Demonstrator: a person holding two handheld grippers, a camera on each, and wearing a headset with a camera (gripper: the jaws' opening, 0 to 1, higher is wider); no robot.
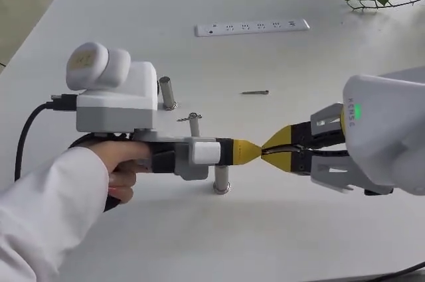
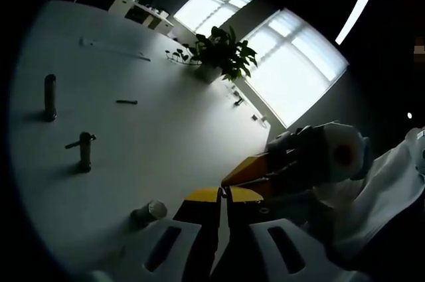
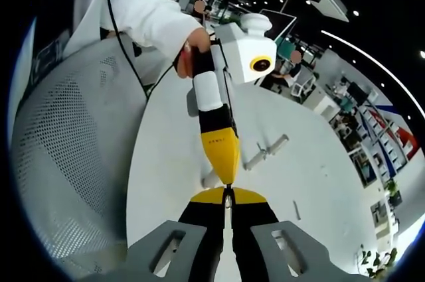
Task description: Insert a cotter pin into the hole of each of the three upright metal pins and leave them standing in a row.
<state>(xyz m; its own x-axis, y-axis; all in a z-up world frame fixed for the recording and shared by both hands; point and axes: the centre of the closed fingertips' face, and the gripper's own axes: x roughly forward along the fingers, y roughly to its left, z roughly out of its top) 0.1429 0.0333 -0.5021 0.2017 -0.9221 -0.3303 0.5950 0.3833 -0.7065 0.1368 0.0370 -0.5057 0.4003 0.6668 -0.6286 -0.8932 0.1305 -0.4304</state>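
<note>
Cotter pin (image 1: 255,92) lies flat, long axis left-right; left claw (image 1: 257,151) and right claw (image 1: 265,152) meet clenched, perhaps pinching another.

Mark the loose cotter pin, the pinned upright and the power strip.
loose cotter pin (image 1: 255,92), head view, mid-shaft.
pinned upright (image 1: 194,128), head view, shaft below the cross pin.
power strip (image 1: 252,28), head view, top face.

You are pinching the left hand-held gripper (image 2: 224,194) closed, right hand-held gripper (image 2: 232,179) meeting its tips, far metal pin (image 2: 50,96) and near metal pin (image 2: 149,212) standing, middle metal pin (image 2: 85,152) carrying a cotter pin (image 2: 73,143).
</note>
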